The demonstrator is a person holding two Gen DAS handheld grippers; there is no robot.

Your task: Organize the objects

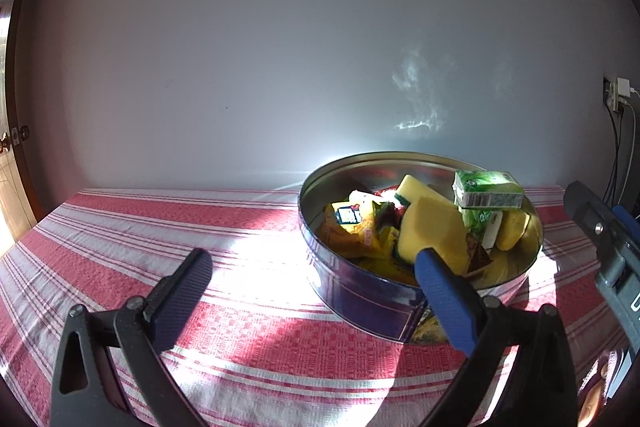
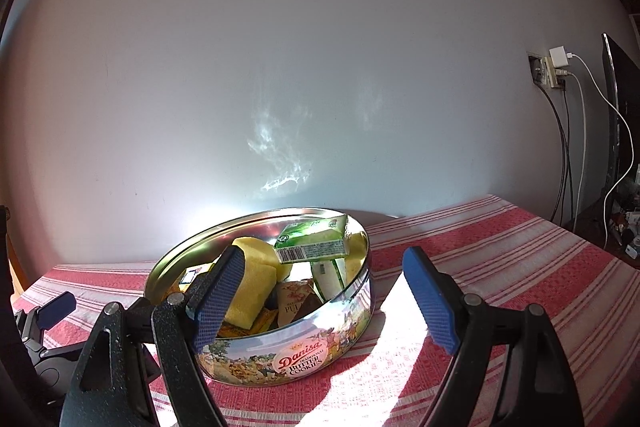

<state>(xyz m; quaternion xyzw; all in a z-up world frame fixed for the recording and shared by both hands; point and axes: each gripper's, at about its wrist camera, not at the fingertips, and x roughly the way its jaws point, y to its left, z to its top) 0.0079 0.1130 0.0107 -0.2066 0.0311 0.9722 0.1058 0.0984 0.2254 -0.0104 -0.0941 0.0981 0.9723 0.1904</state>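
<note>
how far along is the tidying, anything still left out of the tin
Mostly done: the cookie tin already holds yellow sponges, a green carton and snack packets. Both the left tool and right tool are open and empty. No loose items show on the striped cloth.

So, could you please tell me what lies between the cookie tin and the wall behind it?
Only bare striped tablecloth lies between the cookie tin and the wall; the left wrist view shows that strip best.

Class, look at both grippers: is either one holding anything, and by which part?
Nothing is held. The left gripper and right gripper are both open, near the cookie tin.
</note>
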